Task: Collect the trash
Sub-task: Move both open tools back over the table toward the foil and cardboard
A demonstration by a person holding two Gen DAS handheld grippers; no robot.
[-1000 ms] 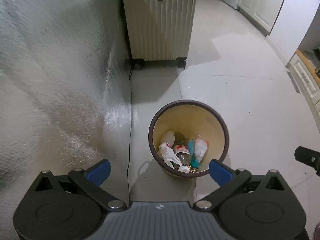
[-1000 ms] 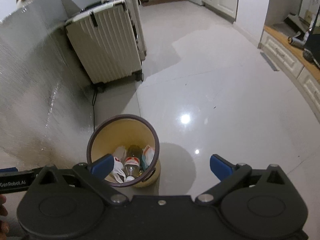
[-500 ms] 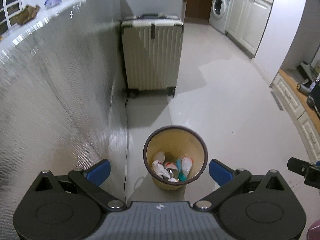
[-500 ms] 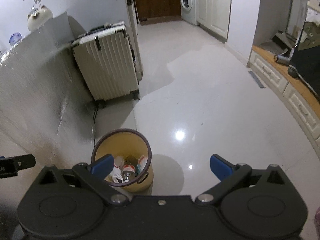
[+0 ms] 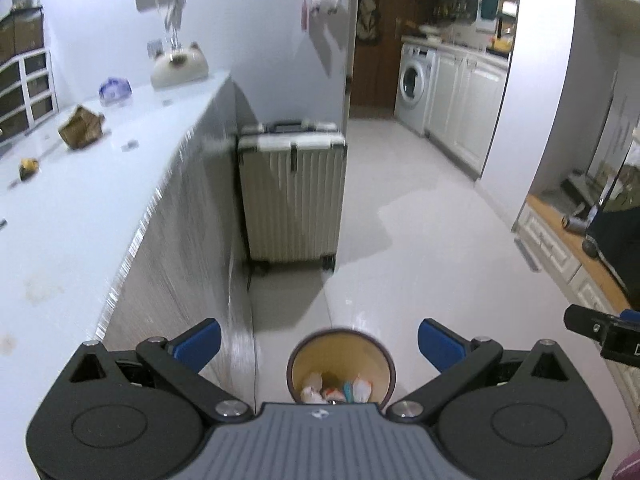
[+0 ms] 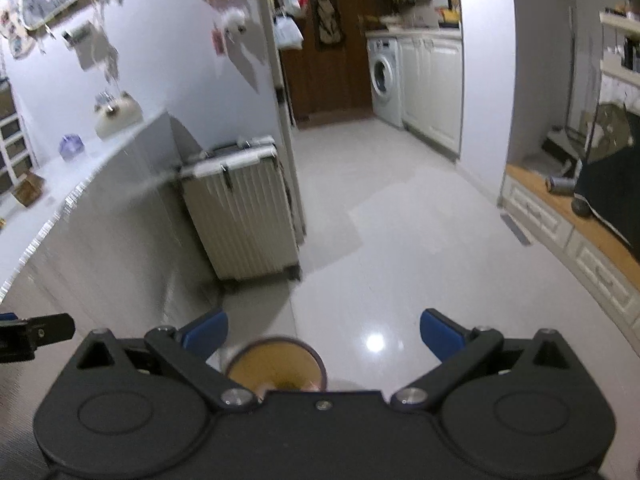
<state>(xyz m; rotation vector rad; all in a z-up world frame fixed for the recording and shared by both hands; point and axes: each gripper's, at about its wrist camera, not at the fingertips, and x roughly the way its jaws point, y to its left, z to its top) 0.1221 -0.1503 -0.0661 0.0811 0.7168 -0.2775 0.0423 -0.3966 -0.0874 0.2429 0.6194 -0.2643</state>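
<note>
below, the trash bin (image 5: 343, 364) stands on the pale floor (image 5: 420, 248), beside the bench (image 5: 80, 208) side wall, with wrappers and a bottle (image 5: 334, 391) lying in its bottom. both grippers are high above it: the left gripper (image 5: 319, 340) has its jaws spread wide and holds nothing, and the right gripper (image 6: 324, 334) is likewise wide and bare. on the bench top sit a crumpled brown piece (image 5: 81, 127) and a small yellowish scrap (image 5: 29, 168). a ribbed suitcase (image 5: 294, 200) stands upright against the bench end.
</note>
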